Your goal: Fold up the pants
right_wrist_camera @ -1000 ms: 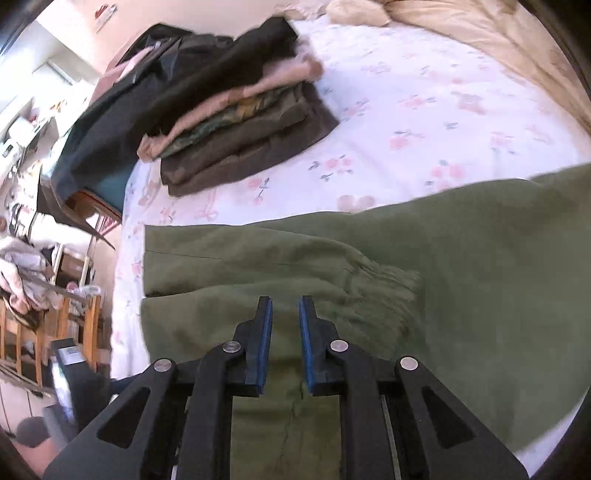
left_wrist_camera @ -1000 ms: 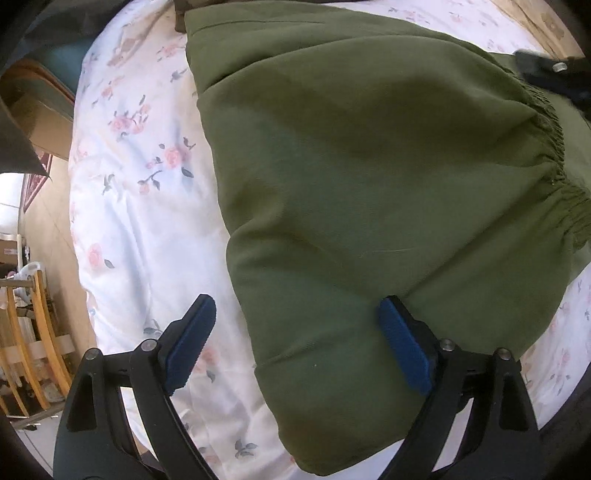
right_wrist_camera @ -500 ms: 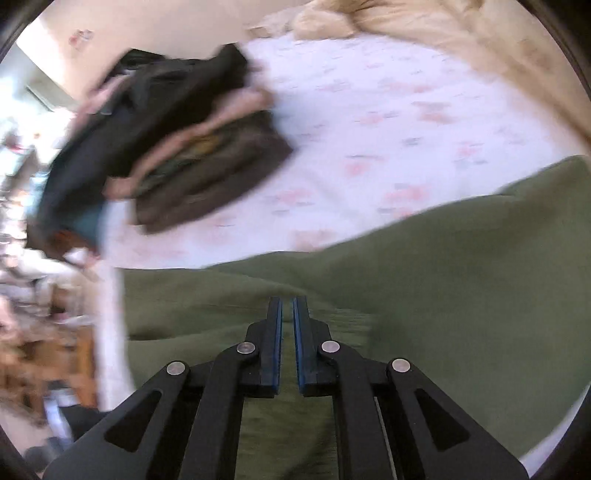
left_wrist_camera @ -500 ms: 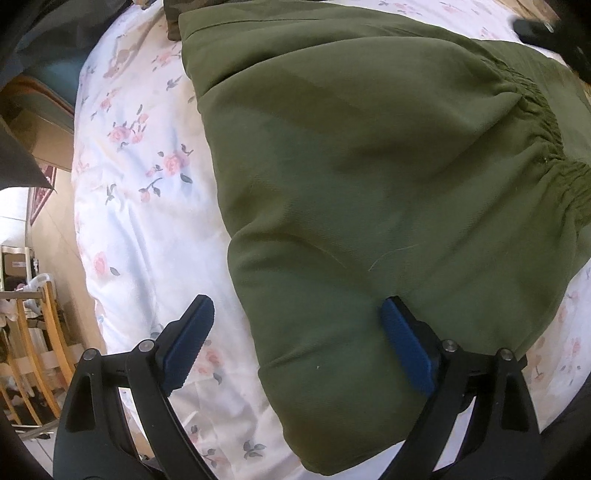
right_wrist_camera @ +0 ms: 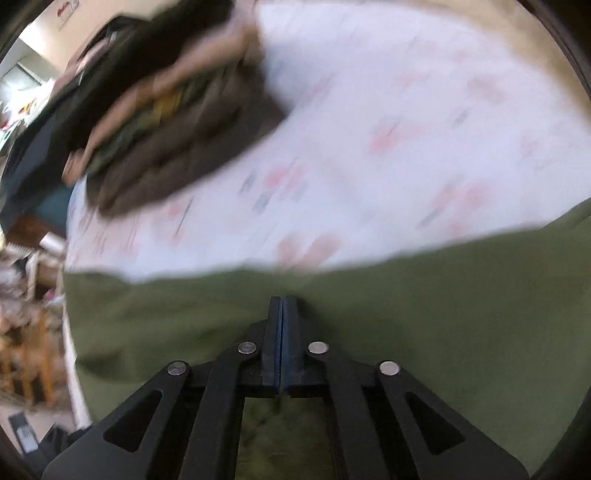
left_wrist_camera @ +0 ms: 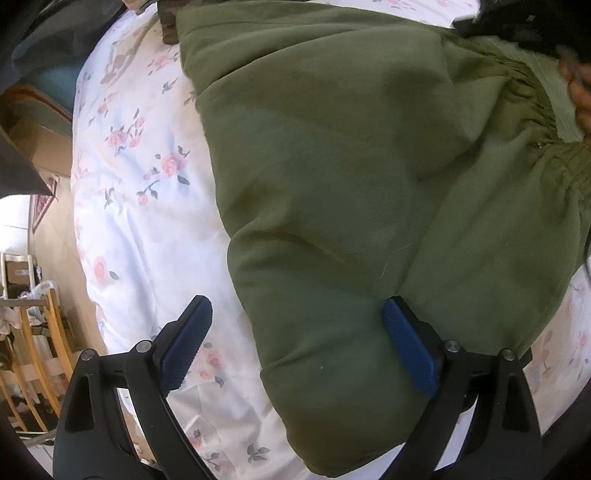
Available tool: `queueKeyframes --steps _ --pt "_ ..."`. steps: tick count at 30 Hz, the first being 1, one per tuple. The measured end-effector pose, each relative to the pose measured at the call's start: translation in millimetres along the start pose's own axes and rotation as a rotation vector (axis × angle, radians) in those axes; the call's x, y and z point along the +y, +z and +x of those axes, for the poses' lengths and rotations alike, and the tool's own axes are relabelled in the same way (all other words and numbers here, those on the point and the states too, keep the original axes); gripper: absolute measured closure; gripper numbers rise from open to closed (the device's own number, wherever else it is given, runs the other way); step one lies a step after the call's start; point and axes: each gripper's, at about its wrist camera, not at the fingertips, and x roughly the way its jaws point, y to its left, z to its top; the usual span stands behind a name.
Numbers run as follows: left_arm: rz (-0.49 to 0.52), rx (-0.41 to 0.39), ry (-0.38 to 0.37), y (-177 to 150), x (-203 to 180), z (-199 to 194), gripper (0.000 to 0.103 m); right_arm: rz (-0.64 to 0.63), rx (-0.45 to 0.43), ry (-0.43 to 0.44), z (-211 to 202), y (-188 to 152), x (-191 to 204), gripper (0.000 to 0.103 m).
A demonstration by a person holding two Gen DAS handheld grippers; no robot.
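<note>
The olive-green pants [left_wrist_camera: 362, 192] lay spread on the floral bedsheet [left_wrist_camera: 147, 229], folded over so that a rounded fold edge ran down between the fingers of the left gripper [left_wrist_camera: 297, 332]. Their gathered elastic waistband [left_wrist_camera: 532, 122] bunched up far ahead of the right-hand finger. That gripper stood released, jaws wide: its left pad hung over bare sheet, its right pad [left_wrist_camera: 406, 347] sat on the green cloth, nothing pinched.

In the right wrist view the pants [right_wrist_camera: 424, 295] filled the area around and under the right gripper [right_wrist_camera: 281, 299]. Its jaws had just been closing and now stood clenched, pads together; whether a thin layer of cloth was caught between them could not be made out.

Ahead and to the left of those fingertips, a stack of folded dark clothes [right_wrist_camera: 173, 122] rested on the sheet [right_wrist_camera: 388, 147], well apart from the pants. Wooden furniture [left_wrist_camera: 33, 332] showed off the bed's edge.

The right wrist view was heavily blurred. A dark shape [left_wrist_camera: 517, 26] at the left view's upper right was cut off.
</note>
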Motion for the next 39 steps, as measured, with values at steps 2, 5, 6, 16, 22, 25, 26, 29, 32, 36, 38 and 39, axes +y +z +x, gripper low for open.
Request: queueKeyframes --steps 2,5,6,16,22,25,26,29,32,36,38,39 --pt "0.000 0.006 0.002 2.4 -3.6 -2.7 0.011 0.012 0.000 0.039 -8.5 8.6 -6.2 0.095" --pt "-0.021 -0.004 -0.058 10.1 -1.9 -16.3 0.011 -0.019 0.065 0.184 -20.0 3.9 4.8 0.095" --pt "-0.042 -0.030 -0.085 14.1 3.1 -25.5 0.011 -0.049 0.064 0.170 -23.4 0.7 12.7 0.095" --pt "-0.422 -0.138 -0.308 106.1 127.8 -39.3 0.014 -0.032 0.203 0.348 -65.1 -67.0 45.7 0.086" --pt "-0.375 -0.113 -0.404 130.7 125.8 7.5 0.051 -0.250 0.337 0.435 -37.1 -147.1 134.8 0.086" --pt "-0.328 -0.101 -0.434 136.0 117.0 14.1 0.094 -0.353 0.413 0.385 -9.1 -178.4 159.1 0.086" --pt "-0.299 -0.120 -0.414 138.3 113.6 11.2 0.097 -0.398 0.423 0.354 -2.5 -187.0 162.3 0.090" --pt "-0.239 -0.156 -0.388 146.8 108.1 2.7 0.101 -0.406 0.443 0.334 6.3 -193.2 156.5 0.094" --pt "-0.285 -0.181 -0.402 161.2 124.4 -5.1 0.102 -0.417 0.471 0.343 1.7 -193.8 153.9 0.097" --pt "-0.317 -0.161 -0.378 169.0 135.4 6.6 0.102 -0.437 0.535 0.338 1.0 -205.1 149.7 0.101" --pt "-0.350 -0.169 -0.377 169.3 136.3 13.9 0.102 -0.440 0.540 0.338 -0.1 -209.1 146.9 0.102" --pt "-0.350 -0.162 -0.363 170.1 133.3 16.4 0.099 -0.440 0.535 0.337 -1.5 -208.6 145.6 0.103"
